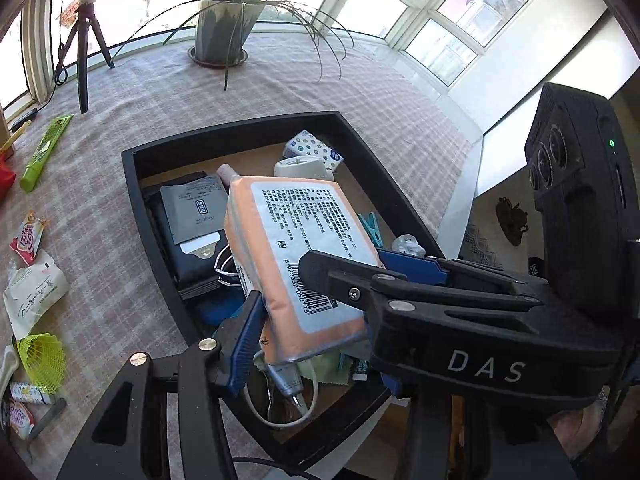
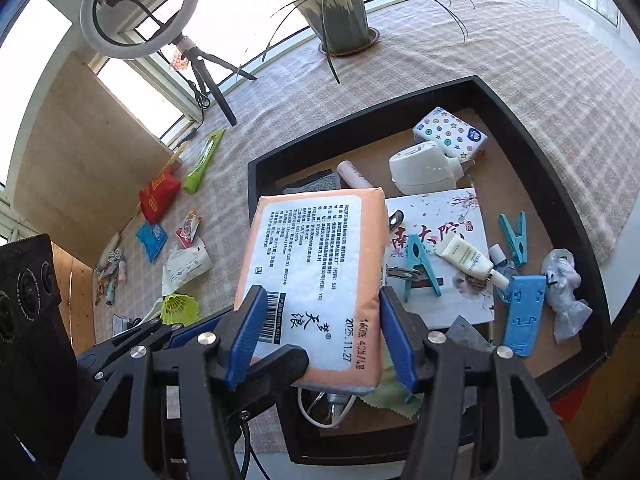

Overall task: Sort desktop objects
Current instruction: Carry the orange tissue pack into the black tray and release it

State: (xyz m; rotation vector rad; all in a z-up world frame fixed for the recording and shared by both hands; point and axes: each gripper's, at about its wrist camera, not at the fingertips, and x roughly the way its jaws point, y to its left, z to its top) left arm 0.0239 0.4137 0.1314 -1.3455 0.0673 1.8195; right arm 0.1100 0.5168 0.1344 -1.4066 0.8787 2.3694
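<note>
Both tools clamp one orange pack [image 2: 316, 280], which hangs above the black tray [image 2: 560, 152]. The right tool [image 2: 320, 336] grips the pack's near end across its width, one blue pad on each long edge. The left tool [image 1: 316, 300] holds the same end: its left pad presses the pack's edge in the left wrist view, and in the right wrist view one of its black fingers [image 2: 280, 364] lies over the white label by the barcode. The pack is tilted, its far end over the tray's middle.

The tray is crowded. A tissue packet [image 2: 450, 132] and a white plug [image 2: 424, 172] lie near the far wall; a card box [image 2: 452, 216] fills the middle with a teal peg [image 2: 420, 268] and a cream tube [image 2: 468, 260] on it. A blue stand [image 2: 524, 312] and a crumpled bag [image 2: 566, 292] sit near the right wall. Dark wallets [image 1: 192, 216] lie along the left wall.

Bare cloth on the desk [image 2: 520, 48] stretches between the tray's far rim and the plant pot [image 2: 340, 16]. Left of the tray, a green tube [image 2: 202, 160], sachets [image 2: 188, 232] and a yellow shuttlecock [image 2: 180, 308] are scattered, with a clear strip just beside the tray's left rim.
</note>
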